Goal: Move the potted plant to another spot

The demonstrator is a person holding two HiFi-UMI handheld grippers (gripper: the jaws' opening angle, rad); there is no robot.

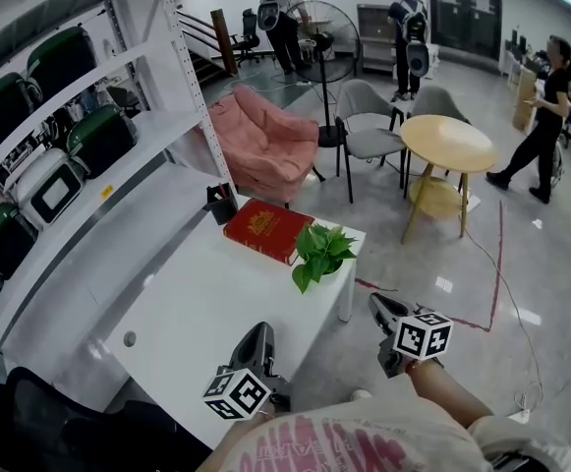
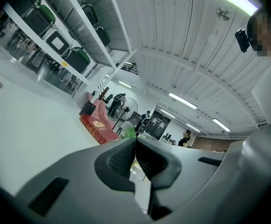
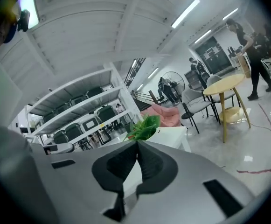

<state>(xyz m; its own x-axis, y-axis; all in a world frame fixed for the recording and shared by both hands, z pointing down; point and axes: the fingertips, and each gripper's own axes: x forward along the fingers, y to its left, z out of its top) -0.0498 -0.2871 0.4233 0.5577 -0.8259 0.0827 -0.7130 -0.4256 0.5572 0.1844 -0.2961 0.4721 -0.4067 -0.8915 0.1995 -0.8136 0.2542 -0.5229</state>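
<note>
The potted plant, a bunch of green leaves, stands near the right edge of the white table, just in front of a red book. Its pot is hidden under the leaves. My left gripper hovers over the table's near edge with its jaws shut and nothing between them. The right gripper is off the table's right side, nearer than the plant, also shut and empty. In the left gripper view the plant peeks just above the closed left gripper. In the right gripper view the leaves rise right behind the closed right gripper.
A white shelf rack with dark cases runs along the table's left. A black holder sits at the table's far corner. Beyond are a pink armchair, grey chairs, a round wooden table, a standing fan and people.
</note>
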